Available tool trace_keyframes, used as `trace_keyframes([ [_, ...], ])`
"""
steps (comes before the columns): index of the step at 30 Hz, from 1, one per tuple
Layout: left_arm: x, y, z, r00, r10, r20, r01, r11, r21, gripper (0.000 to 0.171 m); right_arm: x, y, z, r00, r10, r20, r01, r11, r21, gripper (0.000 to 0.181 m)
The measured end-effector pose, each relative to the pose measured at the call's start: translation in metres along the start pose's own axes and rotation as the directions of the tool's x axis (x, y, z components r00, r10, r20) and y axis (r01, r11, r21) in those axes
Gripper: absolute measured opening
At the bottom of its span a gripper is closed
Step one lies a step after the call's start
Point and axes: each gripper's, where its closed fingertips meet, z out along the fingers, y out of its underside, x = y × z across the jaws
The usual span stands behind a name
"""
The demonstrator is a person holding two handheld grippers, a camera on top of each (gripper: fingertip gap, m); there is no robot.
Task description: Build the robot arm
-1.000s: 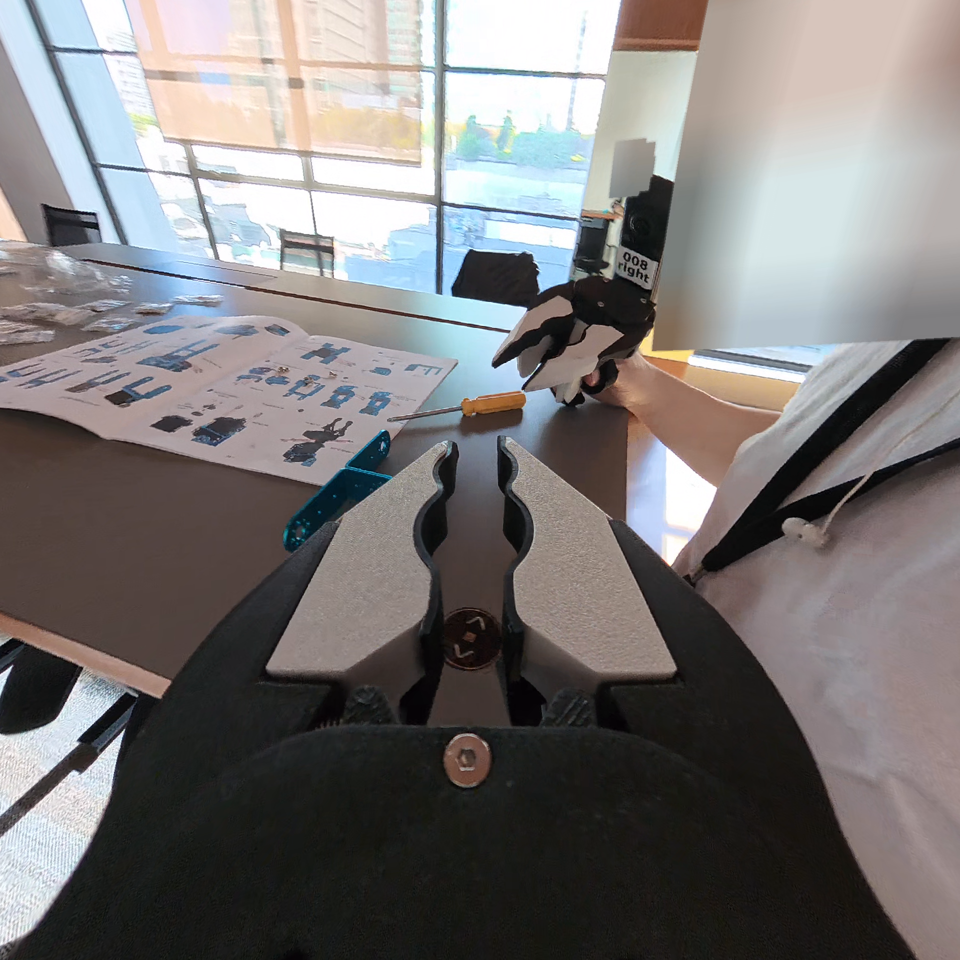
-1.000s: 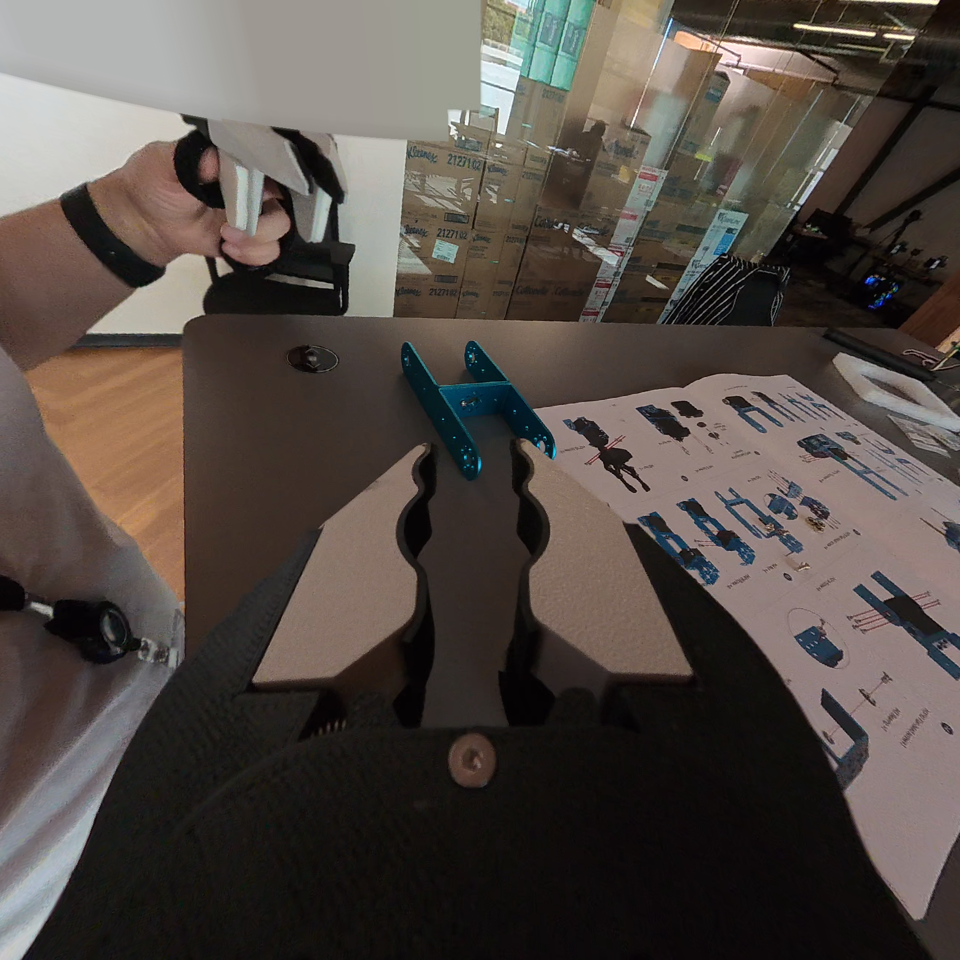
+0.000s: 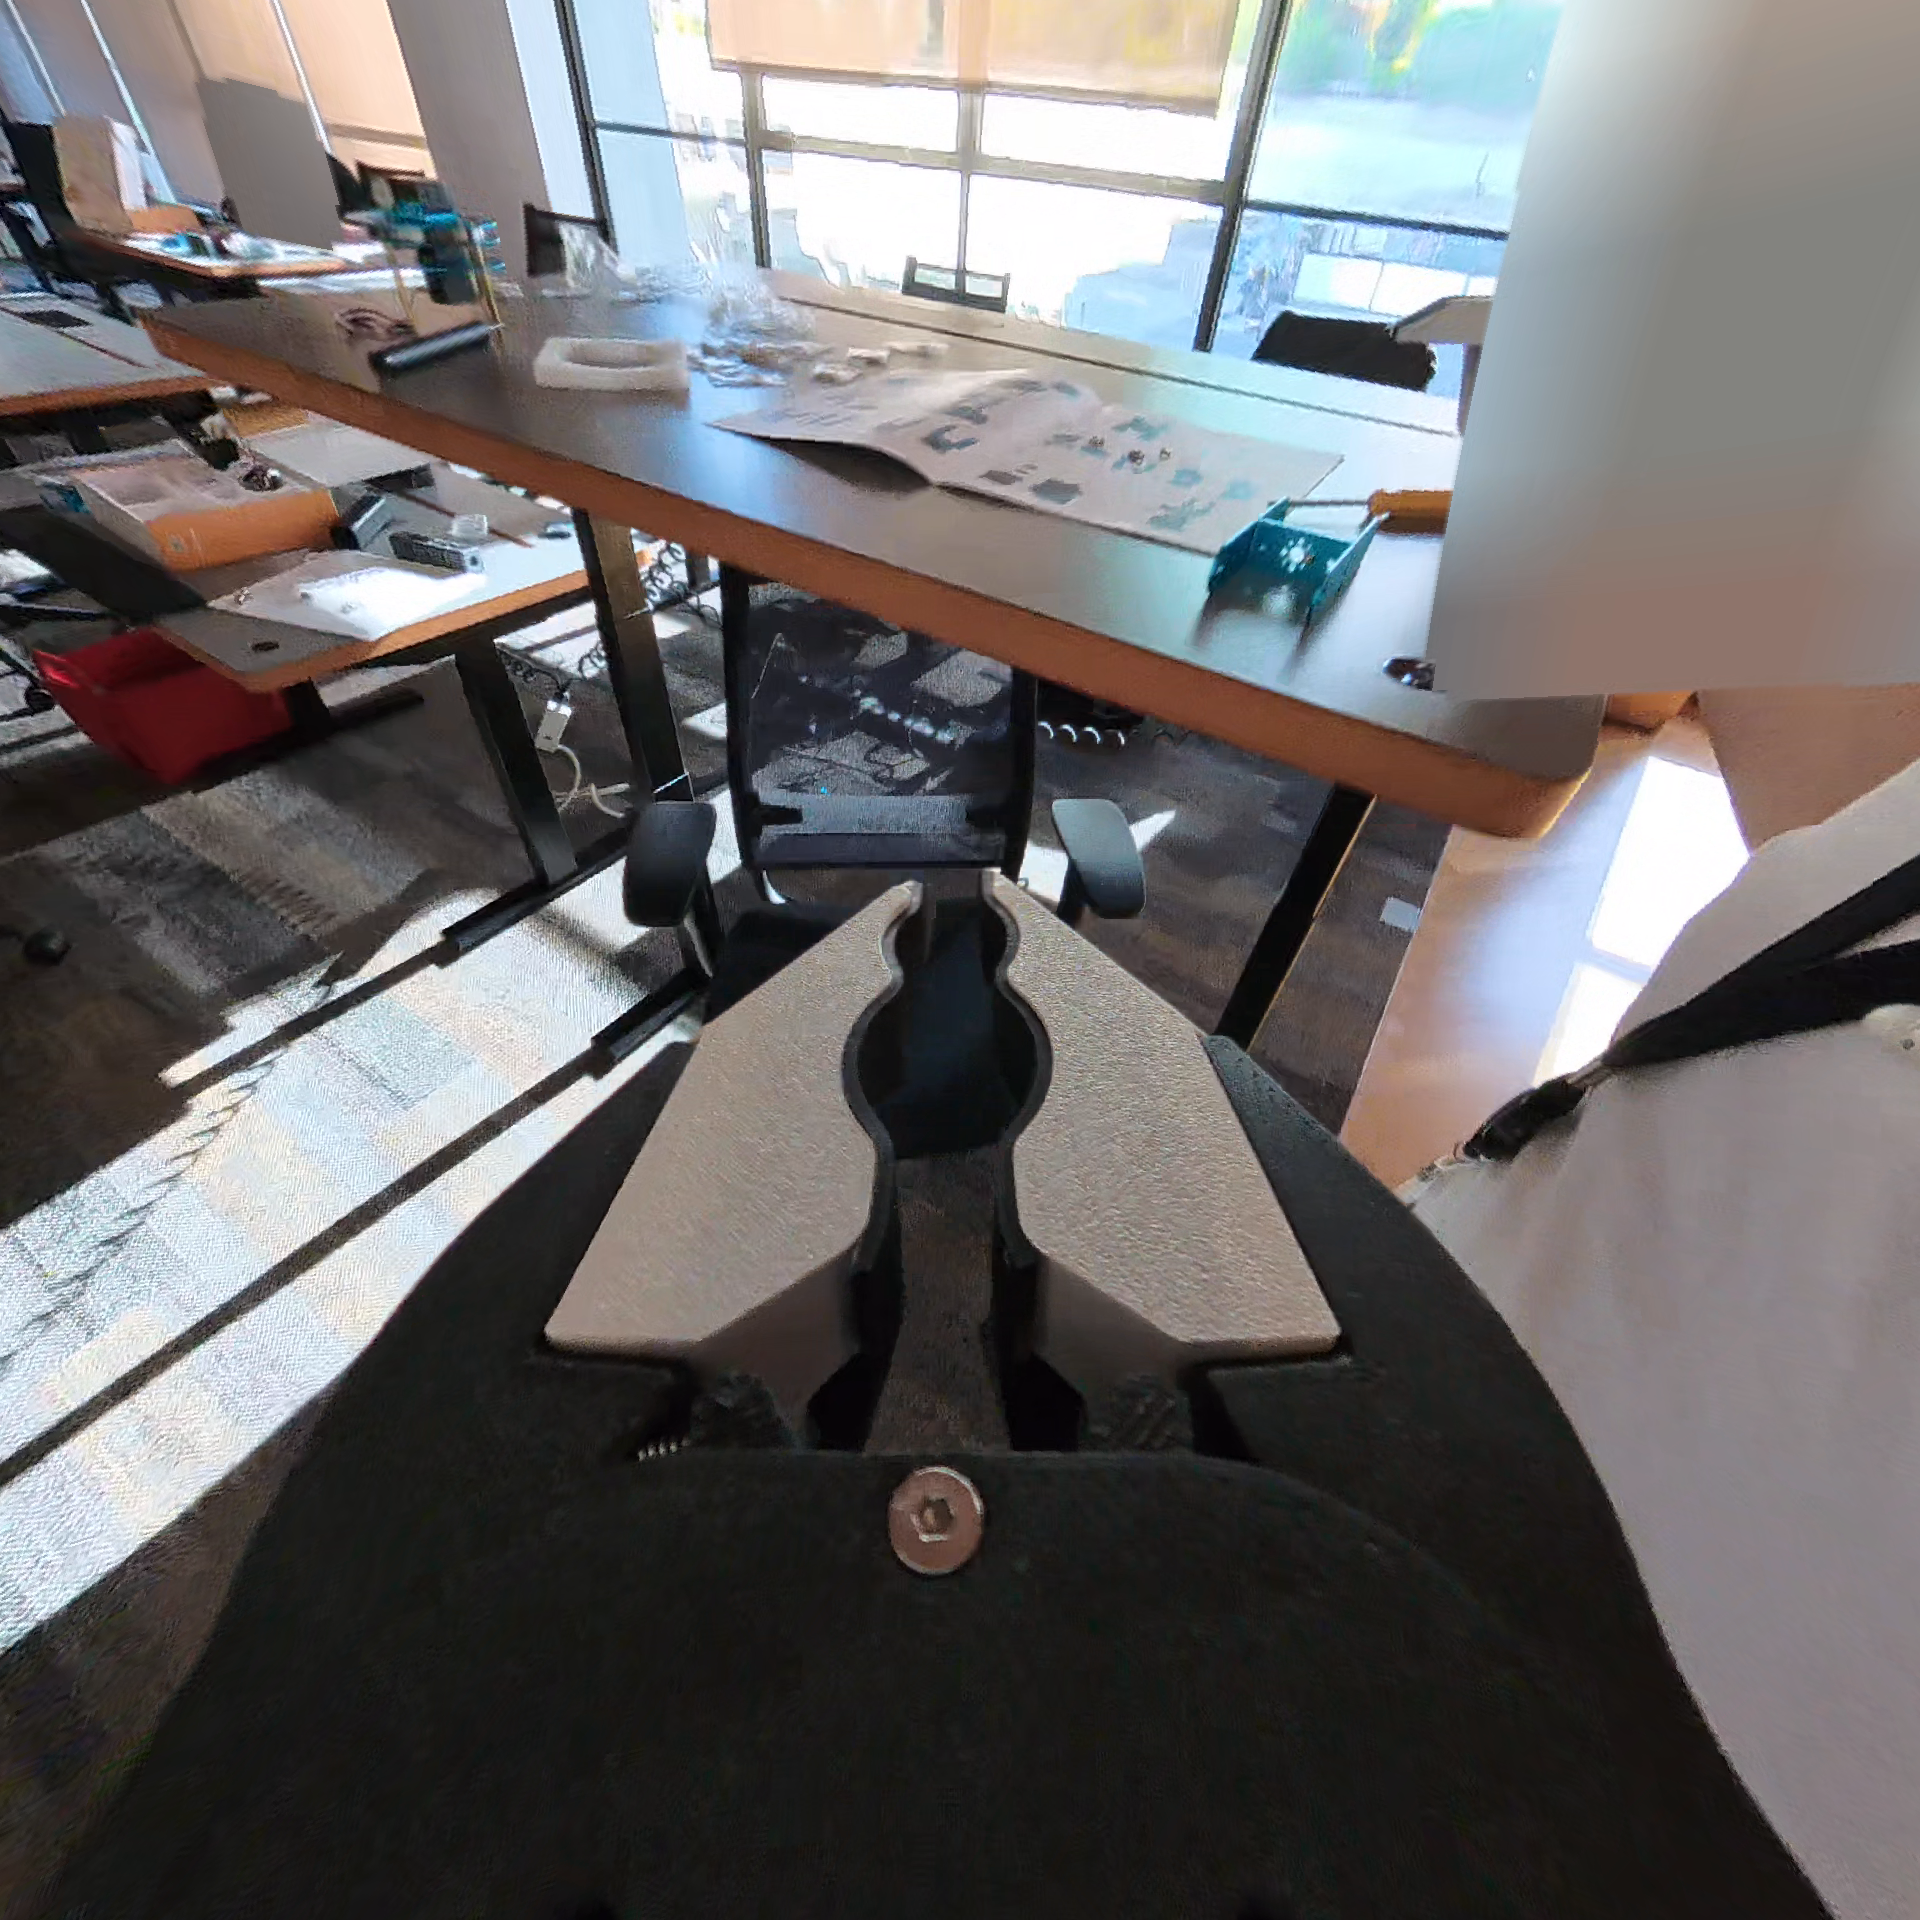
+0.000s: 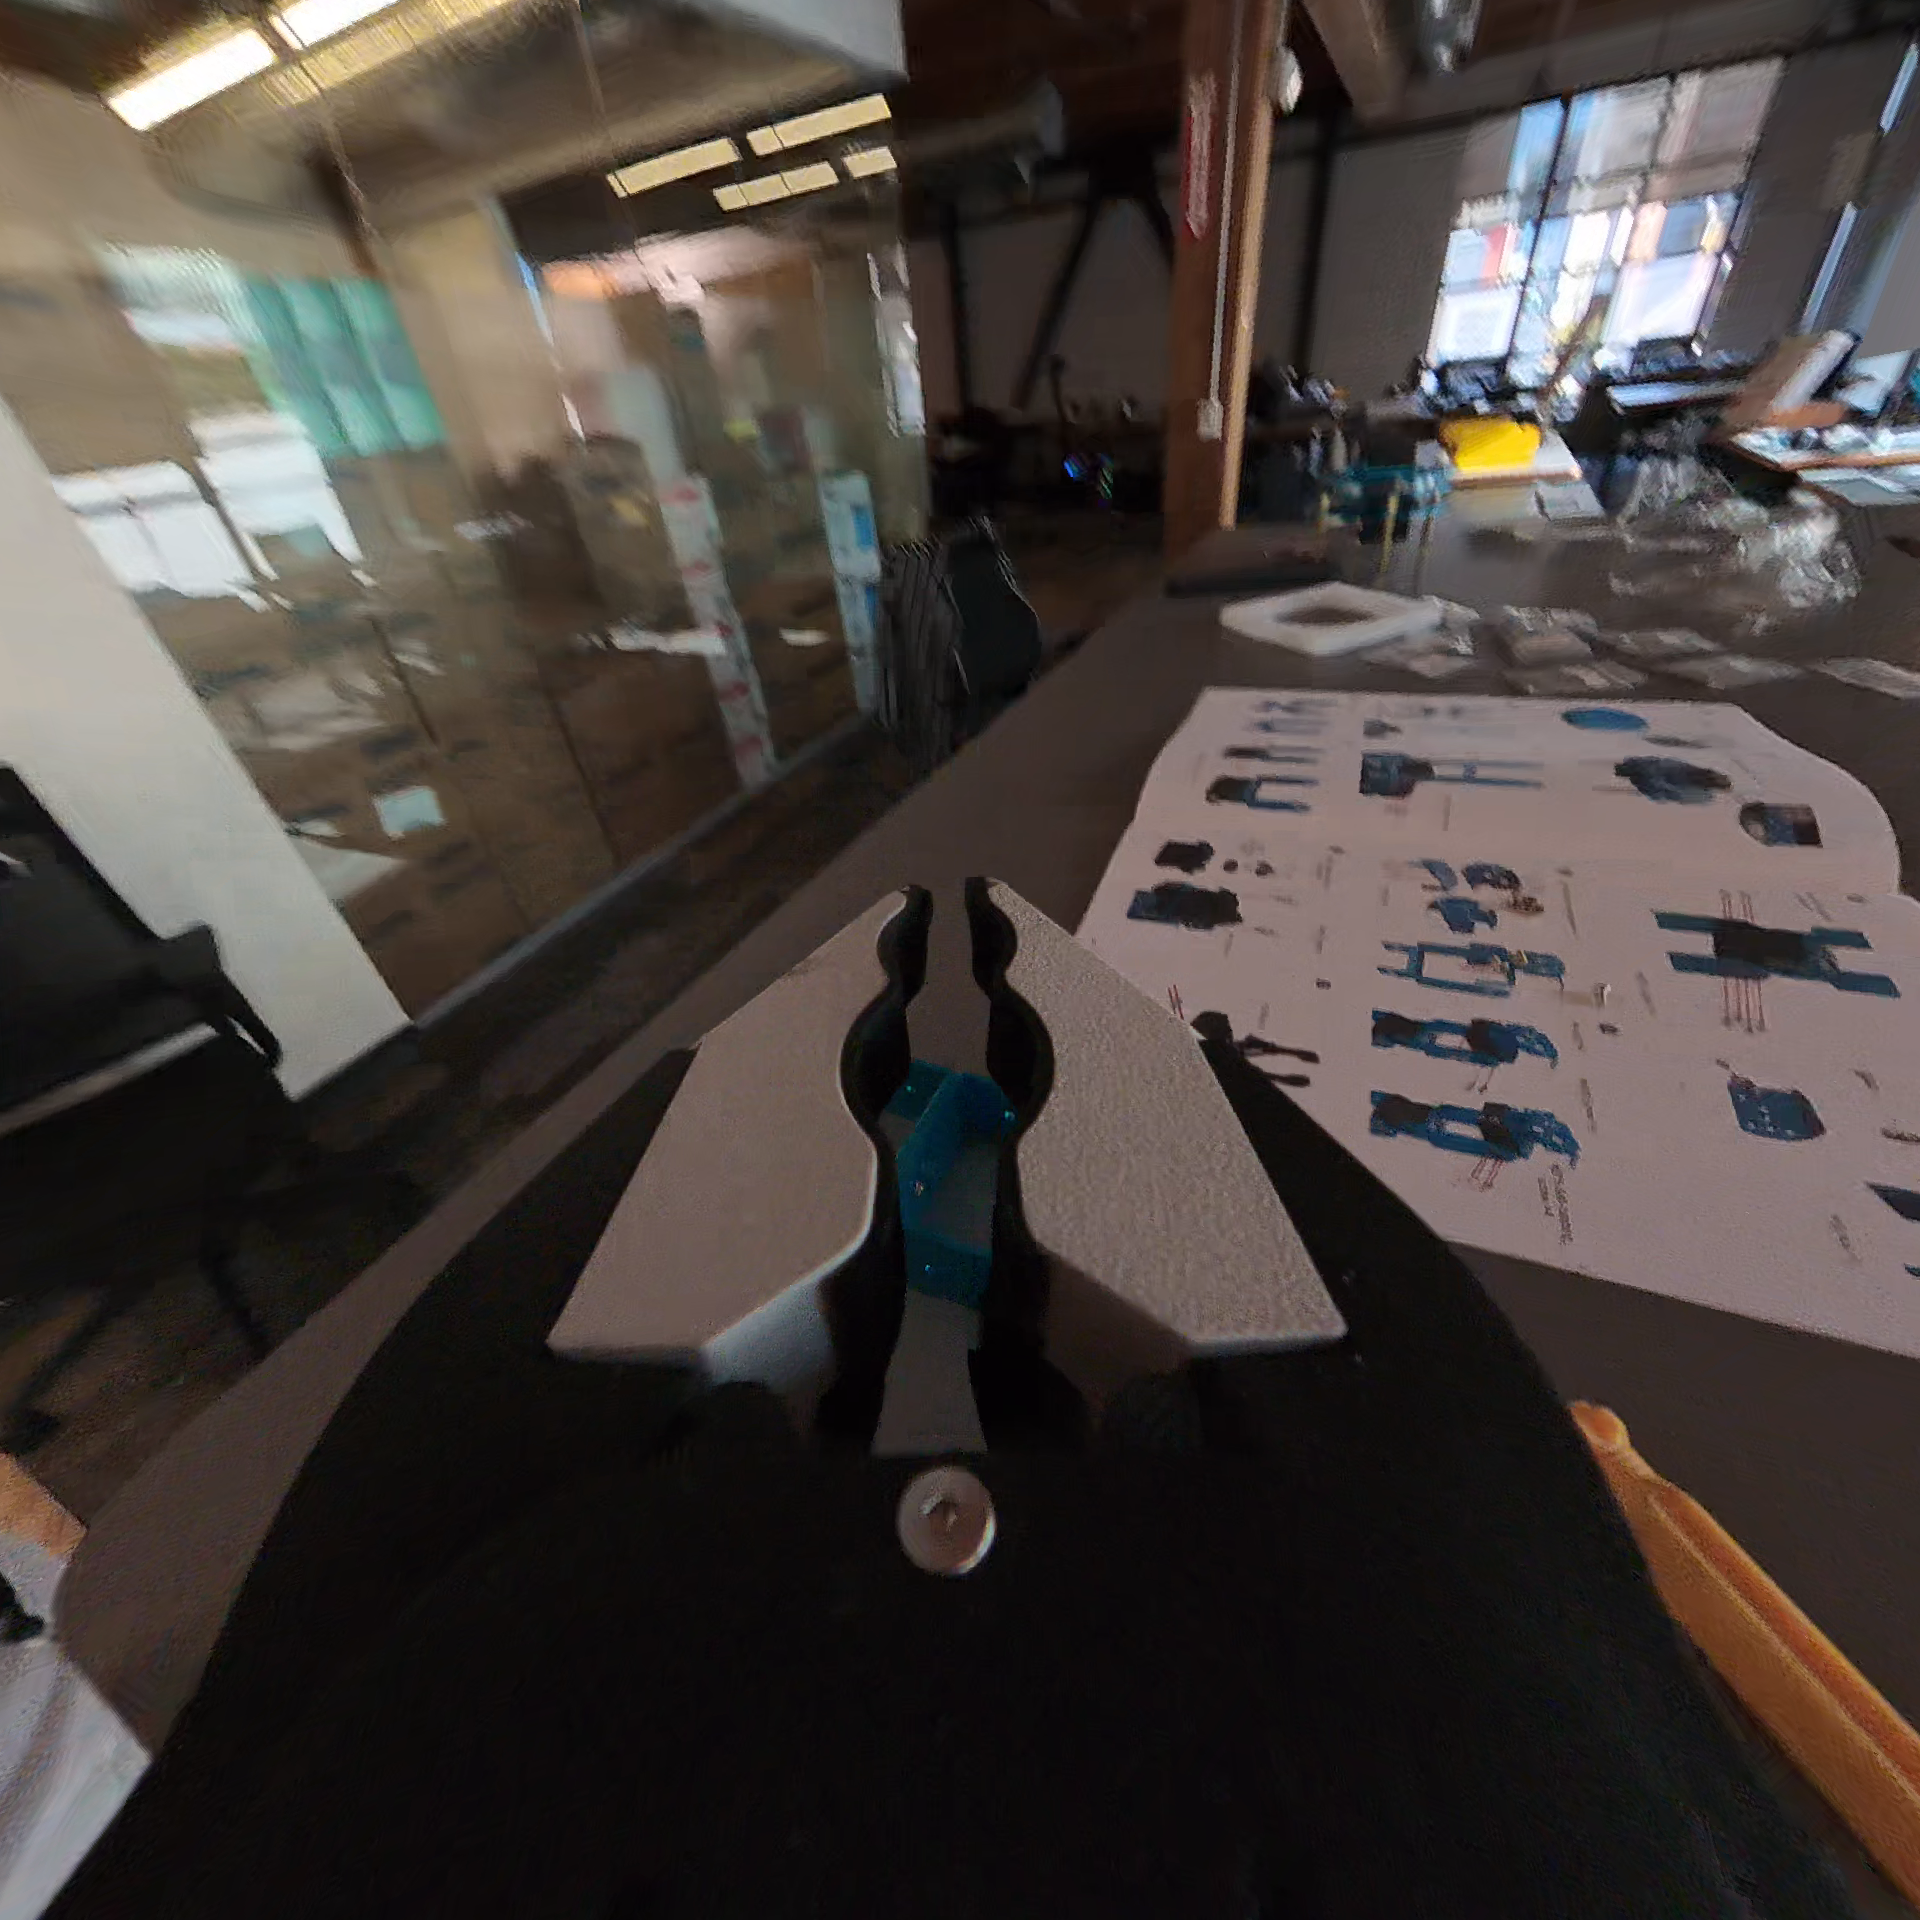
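My left gripper (image 3: 951, 904) is shut and empty. It hangs off the table's near side, over a black office chair (image 3: 883, 769). A blue metal U-bracket (image 3: 1294, 566) lies on the dark table (image 3: 727, 488) near its right end, far beyond the left gripper. My right gripper (image 4: 948, 899) is shut with only a slit between the tips and holds nothing. It hovers low over the table, and the blue bracket (image 4: 940, 1153) shows through the gap between its fingers, lying underneath. An orange-handled screwdriver (image 4: 1766, 1662) lies just right of the right gripper; it also shows in the left wrist view (image 3: 1403, 504).
An open instruction booklet (image 4: 1507, 987) lies on the table, right of the right gripper. A white foam frame (image 4: 1330, 618) and clear plastic bags (image 3: 748, 322) sit farther along. A person in a white shirt (image 3: 1714, 1351) stands at the right. Other desks (image 3: 312, 613) stand at left. Spacing between my two grippers at the tips: around 45 cm.
The left gripper has pulled back off the table and swung left toward the chair and floor. The right gripper has moved forward over the blue bracket, turned along the table, and its fingers have closed.
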Motion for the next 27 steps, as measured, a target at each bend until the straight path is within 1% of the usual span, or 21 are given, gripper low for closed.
trace_keyframes([
  [1,-0.017,0.000,-0.014,1.000,0.013,-0.003,-0.013,1.000,-0.010,0.001,-0.003,0.008,0.010,0.999,-0.020,-0.041,0.017,0.998,-0.066,0.005],
  [2,-0.034,-0.002,-0.026,1.000,0.028,0.002,-0.028,1.000,-0.010,0.000,-0.008,0.012,0.018,0.997,-0.032,-0.064,0.025,0.994,-0.108,0.000],
  [3,-0.049,-0.005,-0.036,0.999,0.042,0.007,-0.042,0.999,-0.002,0.000,-0.012,0.011,0.023,0.995,-0.031,-0.097,0.019,0.993,-0.119,0.000],
  [6,-0.087,-0.015,-0.054,0.998,0.057,-0.013,-0.056,0.997,0.044,0.000,-0.026,-0.011,0.026,0.989,0.010,-0.146,-0.016,0.999,-0.038,0.000],
  [9,-0.121,-0.019,-0.048,0.998,0.053,-0.037,-0.050,0.995,0.084,0.000,-0.031,-0.033,0.028,0.984,0.046,-0.174,-0.037,0.998,0.051,0.000],
  [11,-0.136,-0.025,-0.033,0.996,0.029,-0.086,-0.018,0.993,0.117,0.000,-0.035,-0.042,0.036,0.983,0.064,-0.171,-0.048,0.994,0.095,0.000],
  [13,-0.146,-0.035,-0.013,0.988,0.007,-0.157,0.014,0.991,0.132,0.000,-0.036,-0.041,0.049,0.980,0.040,-0.197,-0.025,0.996,0.080,0.001],
  [14,-0.151,-0.040,-0.003,0.984,0.010,-0.179,0.013,0.992,0.129,0.000,-0.034,-0.039,0.056,0.974,0.017,-0.225,-0.005,0.999,0.052,0.003],
  [16,-0.164,-0.050,0.016,0.980,0.044,-0.194,-0.020,0.992,0.123,0.010,-0.027,-0.035,0.071,0.960,-0.059,-0.273,0.055,0.998,-0.024,0.007],
  [18,-0.181,-0.062,0.035,0.979,0.093,-0.184,-0.069,0.989,0.133,0.019,-0.021,-0.038,0.085,0.946,-0.134,-0.296,0.111,0.989,-0.095,0.005],
  [20,-0.203,-0.074,0.055,0.982,0.102,-0.157,-0.078,0.985,0.156,0.024,-0.016,-0.045,0.098,0.949,-0.142,-0.283,0.103,0.984,-0.146,0.005],
  [21,-0.213,-0.079,0.067,0.983,0.090,-0.160,-0.063,0.983,0.170,0.025,-0.016,-0.050,0.106,0.958,-0.130,-0.256,0.093,0.984,-0.151,0.005],
  [24,-0.236,-0.081,0.109,0.973,0.053,-0.226,-0.009,0.981,0.194,0.027,-0.012,-0.059,0.128,0.975,-0.138,-0.177,0.106,0.979,-0.177,0.000],
  [25,-0.243,-0.079,0.126,0.968,0.045,-0.248,0.005,0.980,0.197,0.026,-0.006,-0.057,0.134,0.973,-0.148,-0.176,0.111,0.973,-0.201,0.000],
  [27,-0.256,-0.078,0.161,0.955,0.004,-0.295,0.057,0.979,0.196,0.021,0.006,-0.043,0.143,0.973,-0.141,-0.181,0.084,0.952,-0.294,0.000],
])
